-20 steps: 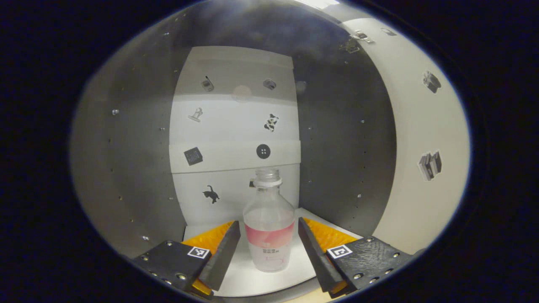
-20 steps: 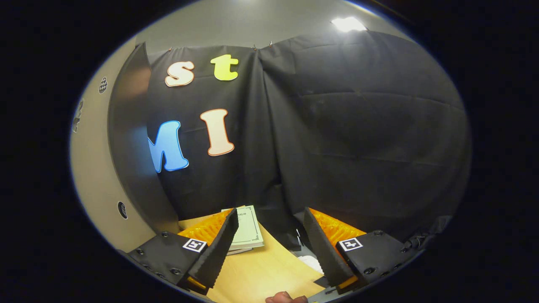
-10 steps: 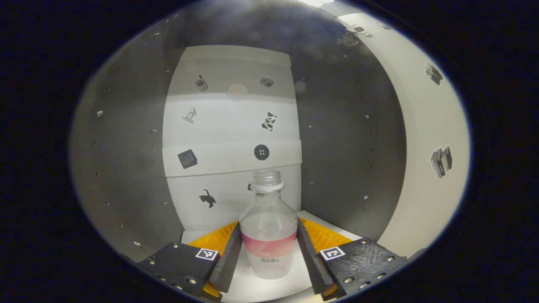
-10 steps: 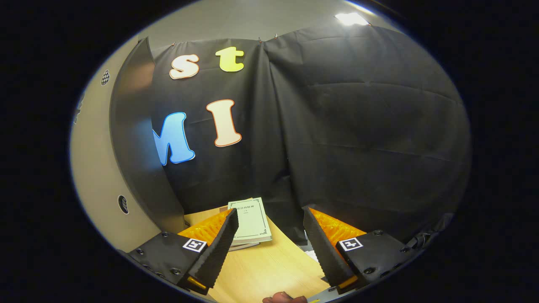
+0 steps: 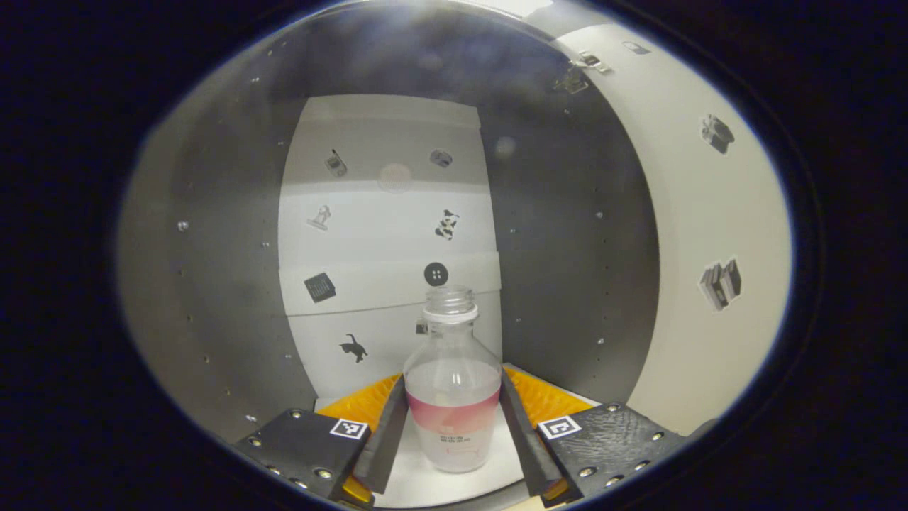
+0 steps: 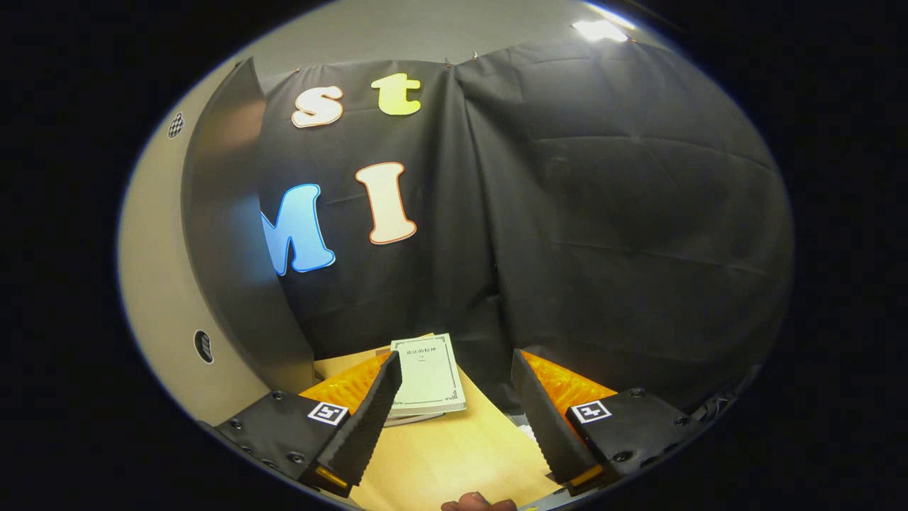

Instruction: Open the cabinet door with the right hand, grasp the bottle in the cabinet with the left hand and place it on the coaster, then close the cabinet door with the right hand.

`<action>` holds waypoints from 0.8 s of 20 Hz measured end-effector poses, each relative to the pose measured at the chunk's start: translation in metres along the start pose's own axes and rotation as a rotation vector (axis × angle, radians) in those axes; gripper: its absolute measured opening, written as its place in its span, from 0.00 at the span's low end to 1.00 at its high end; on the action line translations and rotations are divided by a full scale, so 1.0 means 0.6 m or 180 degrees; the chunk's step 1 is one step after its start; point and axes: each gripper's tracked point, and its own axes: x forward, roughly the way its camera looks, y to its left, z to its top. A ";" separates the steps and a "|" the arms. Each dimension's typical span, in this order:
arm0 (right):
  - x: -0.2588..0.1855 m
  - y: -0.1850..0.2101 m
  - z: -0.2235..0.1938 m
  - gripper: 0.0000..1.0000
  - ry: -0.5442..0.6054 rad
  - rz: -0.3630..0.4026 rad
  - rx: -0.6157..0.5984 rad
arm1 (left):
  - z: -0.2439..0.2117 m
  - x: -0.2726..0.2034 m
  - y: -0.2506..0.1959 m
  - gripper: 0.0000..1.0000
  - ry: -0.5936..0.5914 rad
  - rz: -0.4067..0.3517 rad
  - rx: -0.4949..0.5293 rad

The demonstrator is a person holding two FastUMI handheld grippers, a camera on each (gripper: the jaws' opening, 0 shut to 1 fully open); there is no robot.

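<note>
A clear bottle [image 5: 452, 397] with a pink label and a white neck ring stands upright on the white floor of the open cabinet [image 5: 227, 270]. My left gripper [image 5: 452, 419] reaches into the cabinet and is shut on the bottle, one finger pressing each side of the label. The open cabinet door [image 5: 709, 234] swings out on the right of the left gripper view. In the right gripper view my right gripper [image 6: 454, 397] is open and holds nothing, hovering over the wooden table [image 6: 447, 461] beside the door's edge [image 6: 227, 248].
The cabinet's back wall [image 5: 383, 234] is white with small stickers; its side walls are grey with peg holes. A pale green booklet [image 6: 425, 372] lies on the table ahead of the right gripper. A fingertip [image 6: 477, 504] shows at the bottom edge.
My left gripper closed on the bottle; one second ago its fingers stood apart on either side. The bottle now sits slightly higher against the back wall. The right gripper drifted a little.
</note>
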 end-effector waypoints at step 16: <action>-0.059 0.011 0.015 0.98 -0.0099 0.0140 0.0007 | -0.010 -0.342 0.160 0.72 -0.0132 0.0799 -0.0036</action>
